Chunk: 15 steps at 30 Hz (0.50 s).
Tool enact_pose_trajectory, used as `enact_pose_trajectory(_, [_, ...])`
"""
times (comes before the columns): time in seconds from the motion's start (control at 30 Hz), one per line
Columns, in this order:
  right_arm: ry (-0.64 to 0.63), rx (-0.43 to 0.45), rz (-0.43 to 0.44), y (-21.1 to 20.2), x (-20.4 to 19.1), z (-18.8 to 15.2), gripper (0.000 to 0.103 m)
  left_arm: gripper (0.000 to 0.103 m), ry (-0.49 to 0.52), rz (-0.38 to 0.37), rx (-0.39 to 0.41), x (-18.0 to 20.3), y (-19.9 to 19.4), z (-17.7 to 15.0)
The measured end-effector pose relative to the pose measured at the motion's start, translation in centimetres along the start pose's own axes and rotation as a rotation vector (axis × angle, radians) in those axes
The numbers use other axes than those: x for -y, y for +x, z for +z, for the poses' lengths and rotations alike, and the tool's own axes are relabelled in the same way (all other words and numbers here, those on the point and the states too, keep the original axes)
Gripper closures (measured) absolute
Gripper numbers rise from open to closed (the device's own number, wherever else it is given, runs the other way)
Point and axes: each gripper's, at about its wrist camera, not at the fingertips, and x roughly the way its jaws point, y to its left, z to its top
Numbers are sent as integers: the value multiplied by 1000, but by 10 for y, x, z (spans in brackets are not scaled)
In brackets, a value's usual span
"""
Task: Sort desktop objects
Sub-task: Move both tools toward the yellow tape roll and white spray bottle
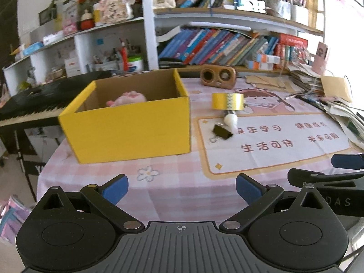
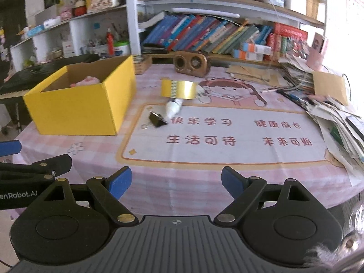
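Both tools hang low over the near edge of the bench (image 2: 204, 170), the left tool (image 1: 182, 188) and right tool (image 2: 176, 182) each spread wide and empty. Right of the yellow box (image 1: 127, 127) lie a tape roll (image 1: 228, 101), a white tube (image 1: 231, 120) and a black clip (image 1: 222, 132). A pink toy (image 1: 127, 99) sits inside the box.

Counter (image 2: 204, 182) w/ pink cloth: yellow box (image 2: 77, 109), tape roll (image 2: 178, 89), binder clip (image 2: 157, 119), white tube (image 2: 173, 108), wooden speaker (image 2: 190, 63), paper pile (image 2: 336, 118).
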Motion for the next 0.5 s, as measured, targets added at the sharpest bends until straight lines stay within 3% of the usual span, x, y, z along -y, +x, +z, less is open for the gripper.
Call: enact_pose_trajectory(0.5, [30, -33, -45, 25, 51, 20, 18, 1, 28, -47, -22, 45, 41, 31])
